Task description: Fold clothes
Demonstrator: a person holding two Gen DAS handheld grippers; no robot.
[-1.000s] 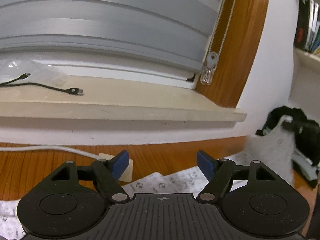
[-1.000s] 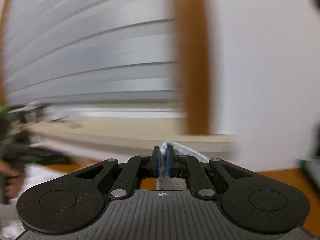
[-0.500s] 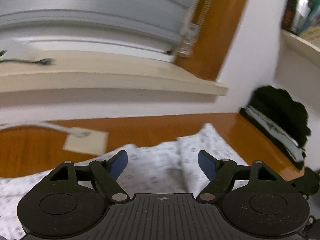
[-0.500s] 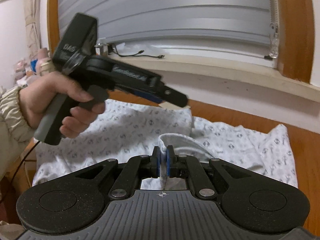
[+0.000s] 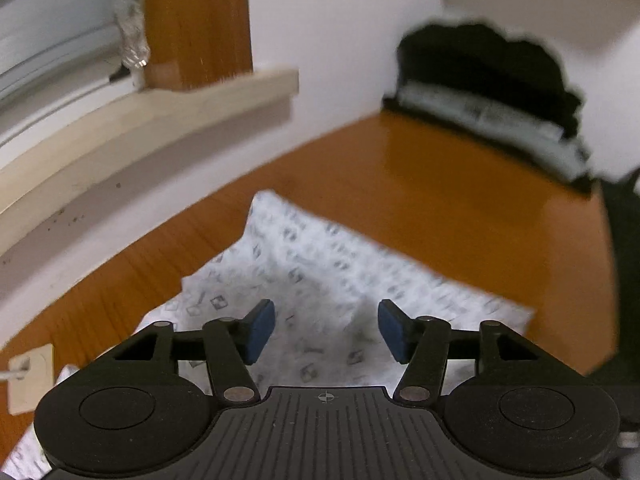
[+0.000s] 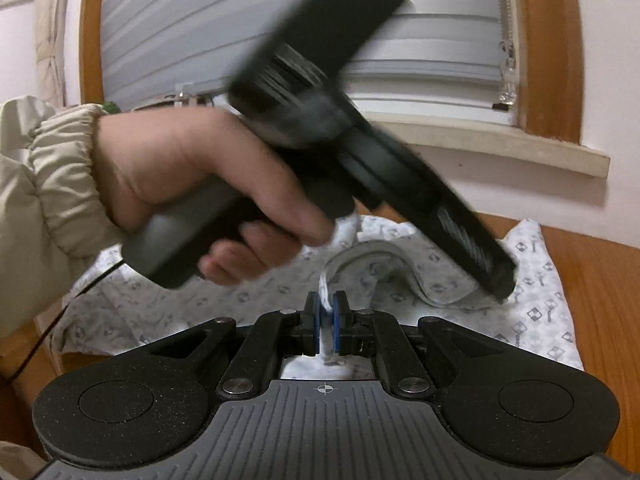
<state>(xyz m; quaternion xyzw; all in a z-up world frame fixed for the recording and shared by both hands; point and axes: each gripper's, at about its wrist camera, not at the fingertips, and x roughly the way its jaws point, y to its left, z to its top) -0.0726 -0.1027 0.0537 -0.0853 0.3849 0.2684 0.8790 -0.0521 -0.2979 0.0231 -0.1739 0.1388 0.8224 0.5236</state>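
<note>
A white garment with a small grey print [image 5: 320, 276] lies spread on the wooden table [image 5: 460, 208]. My left gripper [image 5: 326, 330] hovers open just above it, blue pads apart, nothing between them. In the right wrist view my right gripper [image 6: 327, 322] is shut on a raised fold of the same garment [image 6: 536, 312]. A curled strip of its grey-edged hem [image 6: 376, 260] arches up in front. A person's hand [image 6: 192, 184] holds the left gripper's body [image 6: 360, 160] over the garment; its tip reaches the hem at the right.
A window sill [image 5: 132, 128] and wood frame [image 5: 196, 20] run behind the table. A dark pile of clothes [image 5: 492, 80] sits at the far right corner. A small beige card [image 5: 30, 384] with a white cable lies at the left. Grey blinds [image 6: 200, 20] hang above.
The left gripper has swung right and down over the garment's right part, still open. The right gripper stays shut on the fold; the hand with the other gripper now fills its view.
</note>
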